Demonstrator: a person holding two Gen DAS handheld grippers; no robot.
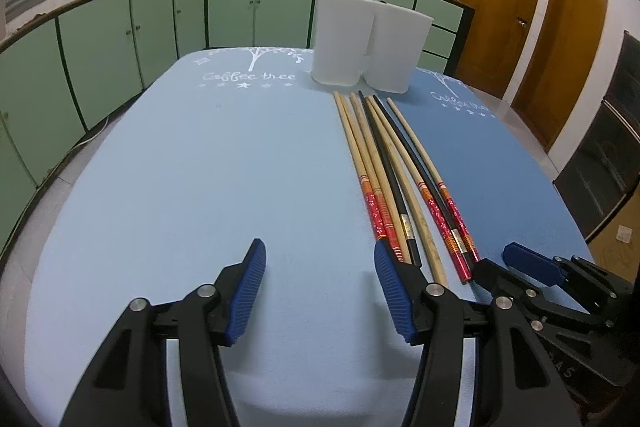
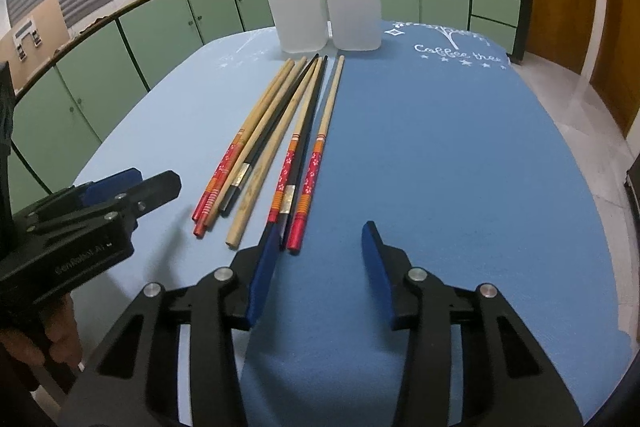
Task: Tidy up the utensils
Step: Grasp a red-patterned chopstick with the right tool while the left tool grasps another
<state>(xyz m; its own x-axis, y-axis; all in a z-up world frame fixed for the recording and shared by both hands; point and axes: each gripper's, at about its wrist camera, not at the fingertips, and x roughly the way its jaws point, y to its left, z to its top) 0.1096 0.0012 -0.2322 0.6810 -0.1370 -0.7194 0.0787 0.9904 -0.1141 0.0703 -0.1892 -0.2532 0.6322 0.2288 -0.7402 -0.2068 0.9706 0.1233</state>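
Note:
Several chopsticks (image 1: 400, 183) lie side by side on the blue table mats, some plain wood, some black, some with red patterned handles; they also show in the right wrist view (image 2: 280, 143). Two white holder cups (image 1: 368, 43) stand behind their tips, also in the right wrist view (image 2: 326, 7). My left gripper (image 1: 320, 267) is open and empty, just left of the handle ends. My right gripper (image 2: 320, 247) is open and empty, just right of the handle ends. Each gripper shows in the other's view, the right one (image 1: 532, 267) and the left one (image 2: 120, 187).
A light blue mat (image 1: 200, 167) and a darker blue mat (image 2: 440, 147) cover the table. Green kitchen cabinets (image 1: 120, 39) and a counter with pots run behind. Wooden doors (image 1: 532, 27) stand at the right.

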